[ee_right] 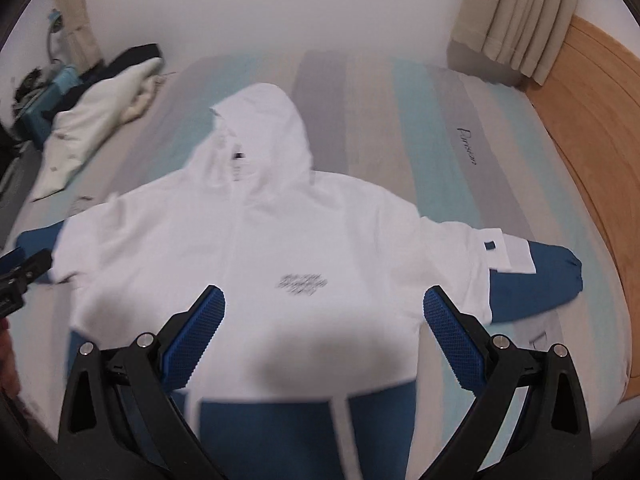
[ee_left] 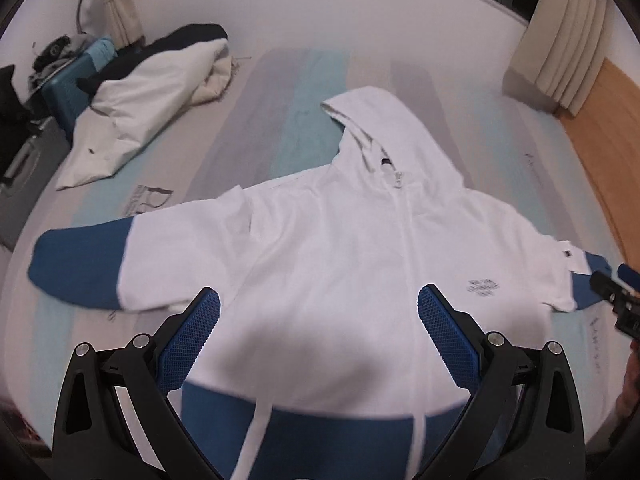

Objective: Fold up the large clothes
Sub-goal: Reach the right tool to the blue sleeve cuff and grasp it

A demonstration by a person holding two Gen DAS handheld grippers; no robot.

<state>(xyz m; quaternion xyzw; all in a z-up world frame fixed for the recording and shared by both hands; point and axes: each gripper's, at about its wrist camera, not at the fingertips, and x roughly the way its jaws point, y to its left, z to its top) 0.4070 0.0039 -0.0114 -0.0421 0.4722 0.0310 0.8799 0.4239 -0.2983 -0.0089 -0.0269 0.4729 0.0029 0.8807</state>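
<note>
A white hooded jacket [ee_left: 328, 248] with blue cuffs and a blue hem lies flat and face up on the striped bed, sleeves spread to both sides, hood pointing away. It also shows in the right wrist view [ee_right: 256, 248]. My left gripper [ee_left: 319, 300] is open and empty, hovering above the lower middle of the jacket. My right gripper [ee_right: 324, 300] is open and empty above the jacket's lower right part. The right gripper's tip shows at the far right of the left wrist view [ee_left: 616, 292], by the blue right cuff [ee_right: 532, 276]. The blue left cuff [ee_left: 76, 268] lies on the bed.
The bed [ee_left: 280, 92] has grey and pale blue stripes. A pile of white and dark clothes [ee_left: 152, 92] lies at its far left corner. A blue case [ee_left: 64, 92] stands beside it. Curtains [ee_left: 568, 36] and a wooden floor [ee_right: 600, 120] are at the right.
</note>
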